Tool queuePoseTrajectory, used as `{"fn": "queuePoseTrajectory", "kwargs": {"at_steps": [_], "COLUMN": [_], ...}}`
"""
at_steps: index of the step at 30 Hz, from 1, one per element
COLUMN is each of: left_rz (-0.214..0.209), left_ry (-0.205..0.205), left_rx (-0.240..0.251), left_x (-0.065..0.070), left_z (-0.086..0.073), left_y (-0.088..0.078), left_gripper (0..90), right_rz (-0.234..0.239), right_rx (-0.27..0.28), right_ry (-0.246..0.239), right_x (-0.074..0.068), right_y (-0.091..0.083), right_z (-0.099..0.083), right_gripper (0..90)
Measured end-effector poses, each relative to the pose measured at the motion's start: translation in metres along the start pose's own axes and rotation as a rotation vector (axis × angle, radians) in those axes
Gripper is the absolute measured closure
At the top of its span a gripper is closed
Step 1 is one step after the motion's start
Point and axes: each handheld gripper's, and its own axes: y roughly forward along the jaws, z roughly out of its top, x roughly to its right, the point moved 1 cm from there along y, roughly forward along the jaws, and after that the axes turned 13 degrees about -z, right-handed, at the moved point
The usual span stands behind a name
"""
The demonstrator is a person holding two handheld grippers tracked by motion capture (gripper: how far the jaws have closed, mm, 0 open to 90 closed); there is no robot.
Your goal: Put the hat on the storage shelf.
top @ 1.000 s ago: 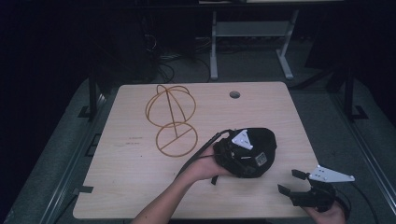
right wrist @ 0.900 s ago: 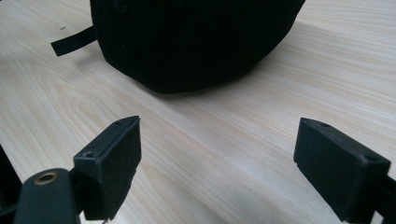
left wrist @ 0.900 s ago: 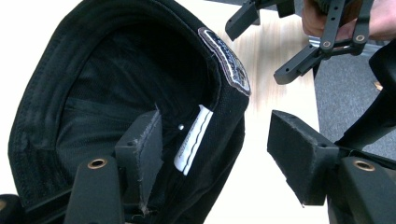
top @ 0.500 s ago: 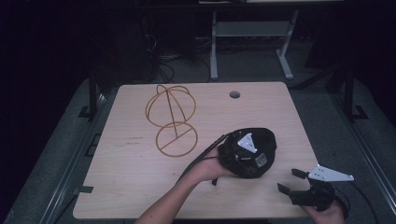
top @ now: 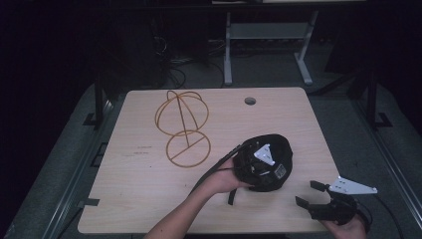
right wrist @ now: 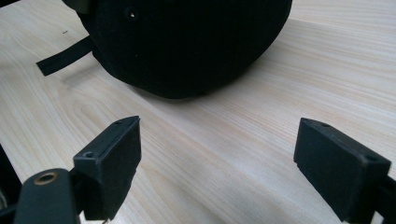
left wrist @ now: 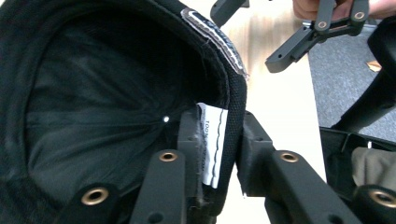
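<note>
A black cap (top: 281,144) lies upturned on the wooden table (top: 149,199), toward its front right. My left gripper (left wrist: 217,140) sits over the cap, its jaws having just closed on the rim. The pads now press the sweatband with its white label (left wrist: 212,140) between them. The cap's dark lining (left wrist: 93,93) spreads out to the left. My right gripper (top: 308,193) rests at the table's front right corner, open and apart from the cap (right wrist: 187,42), with bare wood between its fingers (right wrist: 112,163).
A gold wire hat stand (top: 181,127) stands at the back left of the table. A round cable hole (top: 250,101) is near the far edge. A black strap (right wrist: 63,58) trails from the cap onto the wood. Grey floor surrounds the table.
</note>
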Motion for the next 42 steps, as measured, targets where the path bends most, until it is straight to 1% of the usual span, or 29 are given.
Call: {"fn": "queuePoseTrajectory", "kwargs": {"at_steps": [6, 10, 13, 14, 15, 16, 17, 19, 20, 21, 22, 23, 24, 25, 27, 28, 29, 30, 31, 32, 33, 34, 35, 36, 37, 38, 40, 41, 42], "left_rz": [-0.007, -0.001, -0.003, -0.006, -0.006, -0.007, -0.007, -0.011, -0.019, -0.019, -0.037, -0.037, -0.042, -0.044, -0.042, -0.041, -0.041, -0.041, -0.042, -0.043, -0.047, -0.05, -0.053, -0.056, -0.061, -0.065, -0.078, -0.084, -0.089], "left_ry": [-0.004, -0.001, -0.004, -0.011, -0.011, -0.015, -0.018, -0.026, -0.031, -0.031, -0.038, -0.038, -0.038, -0.04, -0.035, -0.029, -0.029, -0.023, -0.022, -0.018, -0.017, -0.015, -0.017, -0.015, -0.013, -0.007, 0.006, 0.013, 0.021], "left_rx": [0.014, 0.048, 0.089, 0.119, 0.119, 0.132, 0.145, 0.184, 0.217, 0.217, 0.246, 0.246, 0.253, 0.256, 0.253, 0.258, 0.258, 0.263, 0.264, 0.261, 0.262, 0.253, 0.258, 0.256, 0.258, 0.261, 0.26, 0.257, 0.253], "left_x": [-0.002, 0.0, 0.001, 0.0, 0.0, 0.0, 0.0, 0.0, 0.001, 0.001, 0.002, 0.002, 0.002, 0.002, 0.004, 0.006, 0.006, 0.008, 0.009, 0.01, 0.011, 0.012, 0.012, 0.013, 0.013, 0.014, 0.017, 0.018, 0.018], "left_z": [0.004, 0.01, 0.014, 0.015, 0.015, 0.016, 0.016, 0.017, 0.017, 0.017, 0.017, 0.017, 0.018, 0.019, 0.02, 0.022, 0.022, 0.022, 0.023, 0.023, 0.024, 0.025, 0.026, 0.026, 0.027, 0.028, 0.031, 0.032, 0.033], "left_y": [-0.006, -0.018, -0.029, -0.037, -0.037, -0.042, -0.046, -0.056, -0.064, -0.064, -0.072, -0.072, -0.075, -0.078, -0.084, -0.088, -0.088, -0.09, -0.092, -0.092, -0.093, -0.093, -0.093, -0.093, -0.093, -0.093, -0.092, -0.091, -0.091], "left_gripper": [79.4, 79.6, 79.8, 79.8, 79.8, 79.8, 79.8, 79.9, 79.9, 79.9, 79.9, 79.9, 79.9, 79.9, 79.8, 79.8, 79.9, 79.9, 79.8, 79.8, 79.8, 79.8, 79.8, 79.8, 79.8, 79.8, 79.8, 79.8, 79.9], "right_rz": [0.007, 0.027, 0.04, 0.046, 0.049, 0.052, 0.052, 0.059, 0.075, 0.084, 0.09, 0.095, 0.095, 0.099, 0.111, 0.113, 0.119, 0.119, 0.128, 0.128, 0.133, 0.143, 0.15, 0.144, 0.144, 0.143, 0.159, 0.166, 0.175], "right_rx": [0.02, 0.045, 0.061, 0.069, 0.074, 0.078, 0.078, 0.084, 0.102, 0.112, 0.118, 0.125, 0.125, 0.134, 0.158, 0.164, 0.175, 0.175, 0.197, 0.197, 0.209, 0.222, 0.224, 0.221, 0.221, 0.219, 0.216, 0.218, 0.225], "right_ry": [0.004, 0.011, -0.001, -0.002, -0.006, -0.009, -0.009, -0.014, -0.015, -0.015, -0.017, -0.019, -0.019, -0.022, -0.035, -0.038, -0.04, -0.04, -0.053, -0.053, -0.06, -0.068, -0.075, -0.09, -0.09, -0.098, -0.098, -0.1, -0.115], "right_x": [-0.001, -0.004, -0.01, -0.011, -0.013, -0.015, -0.015, -0.019, -0.023, -0.024, -0.026, -0.027, -0.027, -0.028, -0.03, -0.031, -0.031, -0.031, -0.033, -0.033, -0.034, -0.036, -0.038, -0.04, -0.04, -0.04, -0.041, -0.041, -0.042], "right_y": [-0.002, -0.004, -0.005, -0.005, -0.005, -0.005, -0.005, -0.005, -0.006, -0.006, -0.007, -0.007, -0.007, -0.007, -0.007, -0.007, -0.007, -0.007, -0.008, -0.008, -0.008, -0.007, -0.007, -0.004, -0.004, -0.002, 0.002, 0.004, 0.006], "right_z": [0.001, 0.003, 0.005, 0.007, 0.008, 0.01, 0.01, 0.013, 0.017, 0.02, 0.023, 0.026, 0.026, 0.03, 0.041, 0.044, 0.049, 0.049, 0.059, 0.059, 0.063, 0.068, 0.072, 0.077, 0.077, 0.078, 0.08, 0.08, 0.079], "right_gripper": [14.6, 14.6, 14.7, 14.7, 14.7, 14.7, 14.7, 14.7, 14.9, 15.0, 15.0, 15.0, 15.0, 15.0, 15.0, 15.1, 15.3, 15.3, 16.2, 16.2, 16.8, 18.4, 19.3, 20.4, 20.4, 21.7, 27.0, 31.4, 39.3]}}
